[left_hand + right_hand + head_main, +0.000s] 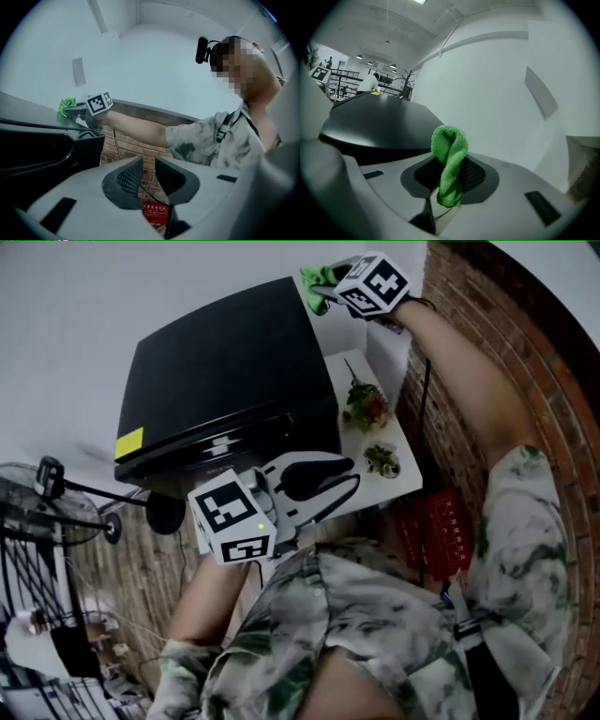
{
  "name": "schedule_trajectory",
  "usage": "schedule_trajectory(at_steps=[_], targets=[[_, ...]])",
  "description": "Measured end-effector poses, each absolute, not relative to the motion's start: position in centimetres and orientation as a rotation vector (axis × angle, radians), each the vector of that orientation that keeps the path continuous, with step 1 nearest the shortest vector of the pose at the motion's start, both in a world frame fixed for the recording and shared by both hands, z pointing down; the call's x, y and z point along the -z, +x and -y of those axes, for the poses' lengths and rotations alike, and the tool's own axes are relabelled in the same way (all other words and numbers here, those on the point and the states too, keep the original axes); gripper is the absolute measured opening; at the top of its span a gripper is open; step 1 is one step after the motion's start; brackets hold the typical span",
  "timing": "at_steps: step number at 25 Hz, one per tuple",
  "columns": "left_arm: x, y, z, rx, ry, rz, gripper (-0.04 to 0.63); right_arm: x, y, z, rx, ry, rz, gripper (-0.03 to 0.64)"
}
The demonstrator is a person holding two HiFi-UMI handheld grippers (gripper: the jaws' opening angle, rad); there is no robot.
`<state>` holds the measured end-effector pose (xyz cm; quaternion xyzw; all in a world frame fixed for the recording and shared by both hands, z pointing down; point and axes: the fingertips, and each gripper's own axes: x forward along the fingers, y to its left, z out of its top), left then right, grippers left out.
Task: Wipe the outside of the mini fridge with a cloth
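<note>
The black mini fridge (225, 371) stands against the white wall, and its flat top also shows in the right gripper view (375, 117). My right gripper (323, 292) is at the fridge's far right corner, shut on a green cloth (314, 282). The cloth (449, 154) sticks up bunched between the jaws of the right gripper (450, 164). The left gripper view shows the same cloth (67, 105) at the fridge's top edge. My left gripper (352, 474) hangs in front of the fridge, off its surface. The left gripper (149, 161) has its jaws almost together with nothing between them.
A white table (375, 488) right of the fridge carries two small plant pieces (366, 407). A red crate (436, 531) sits below it by the brick wall (469, 296). A standing fan (37, 512) is at the left. A yellow sticker (129, 442) marks the fridge's near corner.
</note>
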<state>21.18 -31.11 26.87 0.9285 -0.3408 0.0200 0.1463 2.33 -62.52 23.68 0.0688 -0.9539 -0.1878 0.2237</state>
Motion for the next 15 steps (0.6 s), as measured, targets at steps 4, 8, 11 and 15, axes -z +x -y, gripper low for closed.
schedule_trajectory(at_steps=[4, 8, 11, 15], targets=[[-27.5, 21.6, 31.9, -0.072, 2.66, 0.98, 0.075, -26.3, 2.0, 62.7, 0.49, 0.167, 2.64, 0.114], [-28.1, 21.7, 32.3, -0.085, 2.648, 0.989, 0.075, -28.1, 1.7, 62.4, 0.457, 0.143, 2.658, 0.114], [-28.5, 22.1, 32.7, -0.096, 2.642, 0.999, 0.075, -29.6, 1.5, 61.6, 0.464, 0.108, 2.665, 0.114], [-29.3, 23.1, 33.3, -0.117, 2.637, 0.987, 0.075, -32.1, 1.3, 61.1, 0.465, 0.078, 2.65, 0.114]])
